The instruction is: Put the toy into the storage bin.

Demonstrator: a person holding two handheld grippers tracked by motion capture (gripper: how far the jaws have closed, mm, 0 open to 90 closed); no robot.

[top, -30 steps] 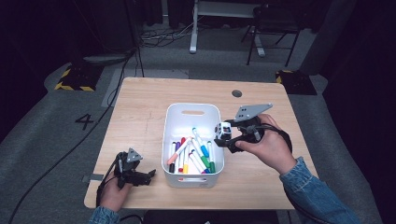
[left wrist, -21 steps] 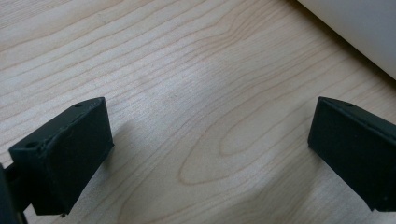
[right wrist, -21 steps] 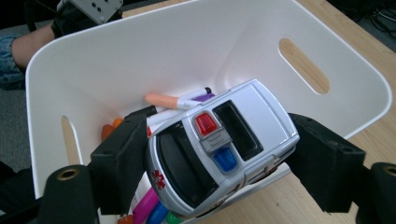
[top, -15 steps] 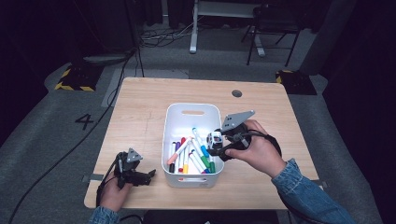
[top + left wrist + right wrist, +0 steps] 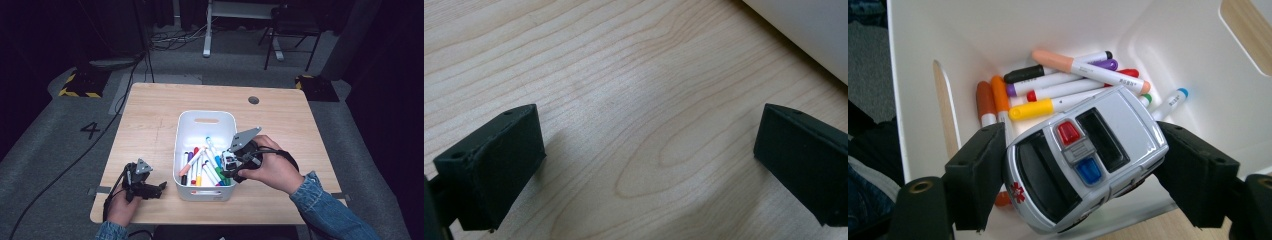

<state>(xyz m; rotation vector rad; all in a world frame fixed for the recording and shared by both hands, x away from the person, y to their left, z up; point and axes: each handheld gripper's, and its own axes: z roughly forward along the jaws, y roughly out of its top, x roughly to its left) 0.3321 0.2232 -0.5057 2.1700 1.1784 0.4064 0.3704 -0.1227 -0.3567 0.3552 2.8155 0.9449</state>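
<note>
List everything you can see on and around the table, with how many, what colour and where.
Wooden table: one, light wood, centre.
White plastic bin: one, on the table.
Marker pens: about ten, mixed colours, lying in the bin.
Silver toy police car: one, red and blue roof lights, over the bin.
Right gripper: black, jaws shut on the car.
Left gripper: black, jaws open, low over the table left of the bin.
</note>
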